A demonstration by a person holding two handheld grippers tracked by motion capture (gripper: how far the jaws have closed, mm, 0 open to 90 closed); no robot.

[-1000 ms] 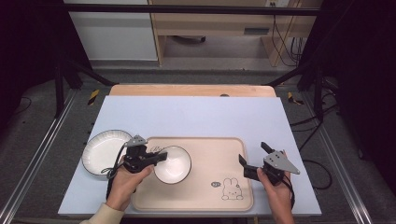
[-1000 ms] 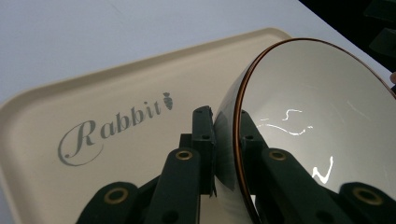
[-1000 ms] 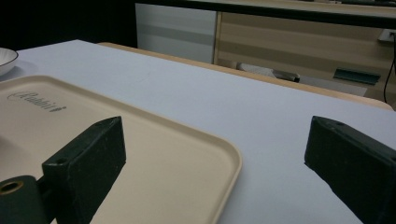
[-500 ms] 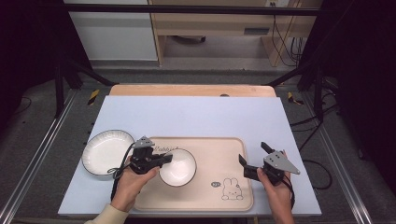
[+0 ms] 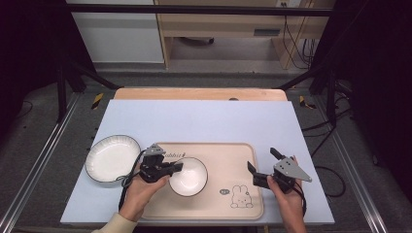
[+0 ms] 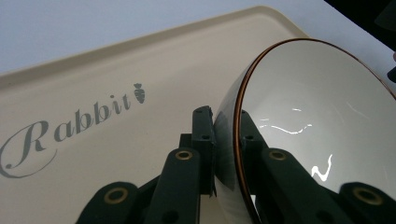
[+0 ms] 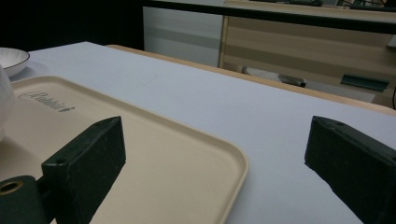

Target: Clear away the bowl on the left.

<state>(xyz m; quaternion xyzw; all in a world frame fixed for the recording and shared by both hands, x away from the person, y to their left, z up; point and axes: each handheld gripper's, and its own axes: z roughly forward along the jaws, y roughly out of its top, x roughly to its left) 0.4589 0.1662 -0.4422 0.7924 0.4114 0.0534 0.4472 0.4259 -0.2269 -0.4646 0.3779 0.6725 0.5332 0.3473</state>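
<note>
Left gripper: we see our black two-jaw left gripper clamped on the near-left rim of the small white ceramic bowl with a brown edge; in the left gripper view one jaw sits outside the wall and one inside, the bowl's wall pinched between them.
Bowl's place: it rests on the beige plastic tray printed with a rabbit and the word "Rabbit", left of the tray's middle; whether its base is flat down or slightly lifted we cannot tell.
Key relation: the bowl lies to the right of the left gripper, jaws pointing level along the tray's long side, so we judge any slide or lift runs from that rim hold.
Nearer hand: the left, already on the bowl; our right gripper hovers well apart at the tray's right edge, jaws spread wide with nothing between them.
Other dish: a wider white ribbed plate with a dark rim sits off the tray, just beside its left end.
Surface: a pale blue mat over a wooden table.
Room: dark frame posts, grey floor, a light wood cabinet behind.
</note>
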